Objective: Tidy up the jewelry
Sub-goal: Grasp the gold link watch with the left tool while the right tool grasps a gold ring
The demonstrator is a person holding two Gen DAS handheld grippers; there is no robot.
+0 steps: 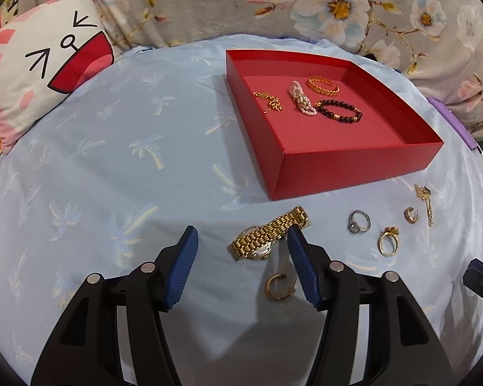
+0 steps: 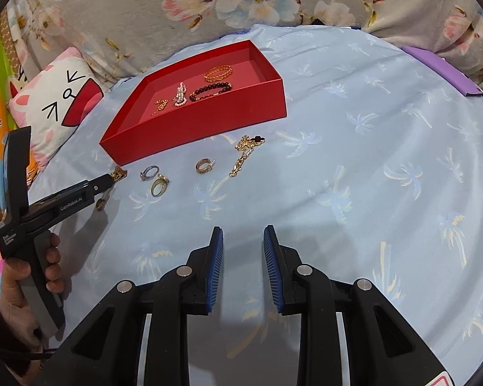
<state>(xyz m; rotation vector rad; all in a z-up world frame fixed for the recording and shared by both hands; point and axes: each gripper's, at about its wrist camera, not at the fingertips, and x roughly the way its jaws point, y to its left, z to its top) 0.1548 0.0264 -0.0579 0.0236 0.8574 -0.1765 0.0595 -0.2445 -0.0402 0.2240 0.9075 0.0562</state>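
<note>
A gold watch point(image 1: 267, 236) lies on the blue cloth between the tips of my left gripper point(image 1: 241, 238), whose jaws stand wide and do not press it. A gold hoop earring point(image 1: 278, 288) lies nearer, by the right finger. Two rings point(image 1: 358, 222) point(image 1: 387, 241), a small earring point(image 1: 411, 215) and a gold chain point(image 1: 424, 202) lie right of the watch. The red box point(image 1: 354, 170) holds a gold chain, a pearl piece point(image 1: 301, 99), a gold bangle point(image 1: 323, 83) and a black bead bracelet point(image 1: 339, 111). My right gripper point(image 2: 243, 231) hovers open over bare cloth, with nothing between its fingers.
A cartoon pillow point(image 1: 45, 64) leans at the back left. A floral blanket runs behind the cloth. A purple flat object point(image 2: 441, 70) sits at the far right edge. A hand point(image 2: 48, 257) holds the left gripper point(image 2: 109, 180) beside the red box point(image 2: 193, 128).
</note>
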